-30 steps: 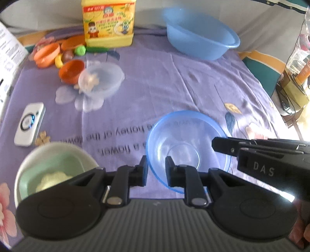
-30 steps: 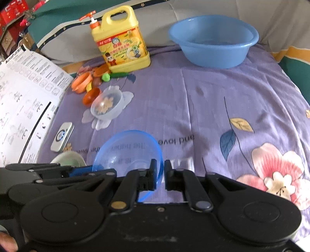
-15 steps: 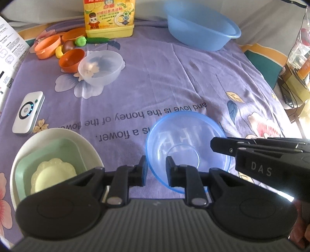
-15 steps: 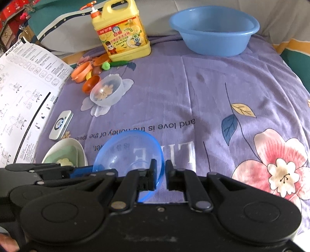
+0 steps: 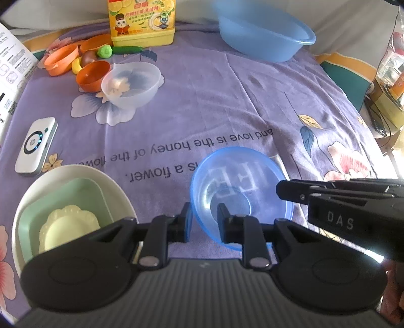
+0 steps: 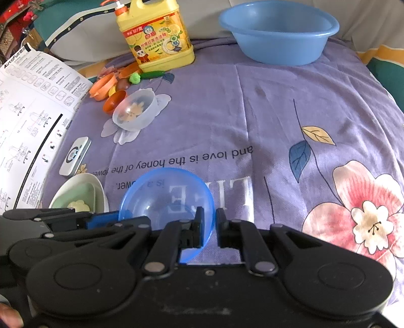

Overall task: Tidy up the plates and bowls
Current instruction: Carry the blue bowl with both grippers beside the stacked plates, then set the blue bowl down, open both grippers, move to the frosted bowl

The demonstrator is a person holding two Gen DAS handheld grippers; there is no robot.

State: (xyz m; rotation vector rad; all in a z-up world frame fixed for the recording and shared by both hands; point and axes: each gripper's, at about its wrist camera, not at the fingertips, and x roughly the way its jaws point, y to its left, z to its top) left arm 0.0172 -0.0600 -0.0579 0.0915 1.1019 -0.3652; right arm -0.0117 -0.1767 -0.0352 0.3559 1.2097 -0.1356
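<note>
A clear blue bowl (image 5: 240,181) (image 6: 161,191) hangs just above the purple cloth between both grippers. My right gripper (image 6: 210,222) is shut on its right rim. My left gripper (image 5: 203,222) straddles the left rim. Its jaws are opening: the blue outer pad lies by the rim and the inner finger stands apart inside the bowl. At the near left a white dish (image 5: 75,171) holds a green square dish (image 5: 63,191) with a cream scalloped plate (image 5: 68,224) in it. A frosted clear bowl (image 5: 131,83) sits farther back on the left.
A big blue basin (image 5: 265,37) stands at the back right, a yellow detergent bottle (image 5: 142,22) at the back. Orange bowls (image 5: 93,75) and toy vegetables lie by the clear bowl. A white device (image 5: 35,146) and a printed manual (image 6: 30,113) lie left.
Both grippers drew back toward the near edge with the blue bowl between them, so more of the white dish stack shows. The gap between the left jaws has widened slightly.
</note>
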